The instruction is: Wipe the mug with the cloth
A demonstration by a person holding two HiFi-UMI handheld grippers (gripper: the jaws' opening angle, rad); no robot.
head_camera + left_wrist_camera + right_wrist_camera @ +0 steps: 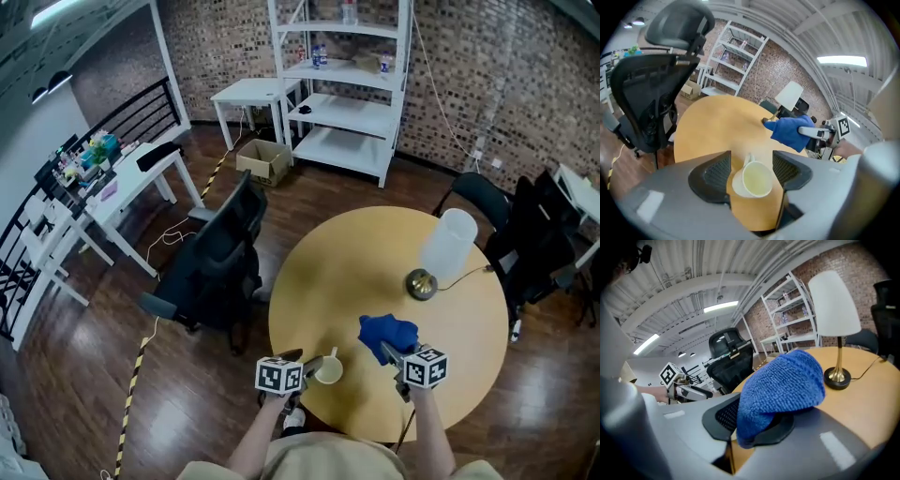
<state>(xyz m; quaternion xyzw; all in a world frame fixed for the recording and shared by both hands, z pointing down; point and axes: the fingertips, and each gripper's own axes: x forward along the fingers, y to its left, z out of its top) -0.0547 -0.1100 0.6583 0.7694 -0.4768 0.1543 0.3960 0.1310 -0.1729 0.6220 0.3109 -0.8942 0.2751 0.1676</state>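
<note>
left tool (314, 367) stands open around the mug (329, 371) on the worktop (356, 267); right tool (385, 350) is clamped on the cloth (386, 332) nearby.

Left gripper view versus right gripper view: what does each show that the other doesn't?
Only the left gripper view: the mug between the left gripper's open jaws. Only the right gripper view: the right gripper's jaws shut on the blue cloth, and the left gripper's marker cube. Both: the cloth, the white-shaded lamp, the round table, a black chair.
</note>
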